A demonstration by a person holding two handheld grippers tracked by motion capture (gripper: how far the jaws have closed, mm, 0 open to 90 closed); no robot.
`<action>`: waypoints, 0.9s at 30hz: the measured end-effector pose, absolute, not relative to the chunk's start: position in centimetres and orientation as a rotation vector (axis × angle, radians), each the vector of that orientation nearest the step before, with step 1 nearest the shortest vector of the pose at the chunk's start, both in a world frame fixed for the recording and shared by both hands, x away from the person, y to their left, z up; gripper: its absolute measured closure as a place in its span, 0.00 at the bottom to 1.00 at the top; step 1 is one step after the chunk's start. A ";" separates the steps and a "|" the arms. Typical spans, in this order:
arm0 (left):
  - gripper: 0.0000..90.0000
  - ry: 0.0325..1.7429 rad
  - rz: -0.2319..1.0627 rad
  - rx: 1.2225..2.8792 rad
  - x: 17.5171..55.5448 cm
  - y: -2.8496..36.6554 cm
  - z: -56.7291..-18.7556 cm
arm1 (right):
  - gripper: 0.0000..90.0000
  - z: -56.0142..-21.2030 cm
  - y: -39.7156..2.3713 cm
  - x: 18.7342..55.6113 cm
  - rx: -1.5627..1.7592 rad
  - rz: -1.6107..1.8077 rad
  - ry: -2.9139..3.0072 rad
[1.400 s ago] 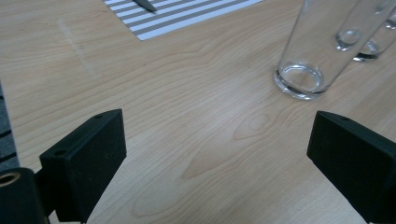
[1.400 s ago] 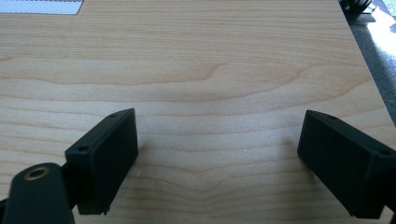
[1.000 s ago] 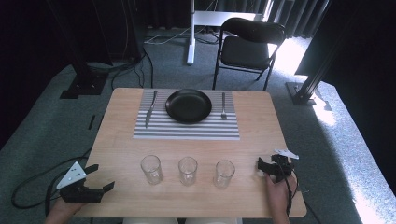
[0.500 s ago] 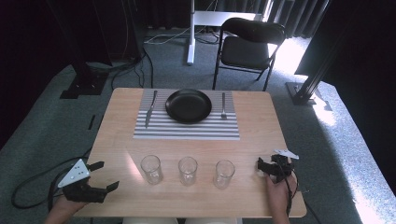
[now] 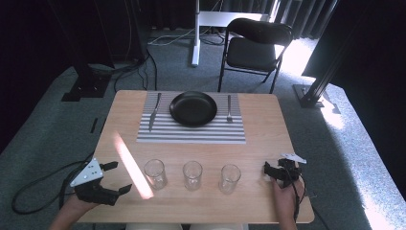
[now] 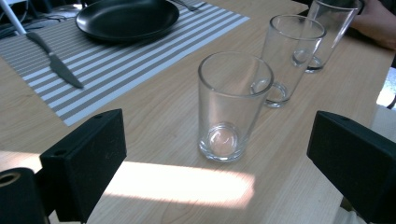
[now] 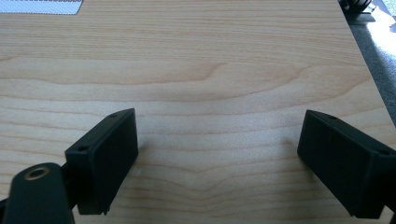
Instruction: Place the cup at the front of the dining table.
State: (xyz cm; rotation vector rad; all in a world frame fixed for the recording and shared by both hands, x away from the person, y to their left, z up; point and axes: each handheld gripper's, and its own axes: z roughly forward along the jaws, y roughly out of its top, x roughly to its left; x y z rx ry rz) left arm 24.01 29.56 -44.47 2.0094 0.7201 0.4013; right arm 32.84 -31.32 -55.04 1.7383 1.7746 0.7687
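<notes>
The left gripper [image 5: 118,178] is held at the near left corner of the wooden table [image 5: 258,143], its jaws spread wide with nothing between them, and it points right toward the row of three clear glasses. The nearest of these, the left glass [image 5: 155,174], stands upright on the table just to the right of the jaw tips and apart from them; in the left gripper view the same left glass [image 6: 232,107] appears centred between the two black jaws but farther off, with bare table between it and them. The middle glass [image 5: 192,175] and the right glass [image 5: 229,178] stand upright in the same line along the near edge, each apart from its neighbour. A bright band of sunlight crosses the table between the left gripper and the left glass. The right gripper [image 5: 268,170] rests low at the near right of the table, just right of the right glass and not touching it; its jaws are also spread wide and empty, with bare wood grain between them in the right gripper view. At the far side of the table a striped placemat [image 5: 191,133] carries a black plate [image 5: 193,108] in its middle, a knife [image 5: 154,111] to the left of the plate and a fork [image 5: 229,108] to its right.
</notes>
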 end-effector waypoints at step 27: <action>0.06 0.581 0.366 2.058 25.1 25.2 -42.9 | 0.13 -55.1 -31.3 32.8 1.737 0.770 1.774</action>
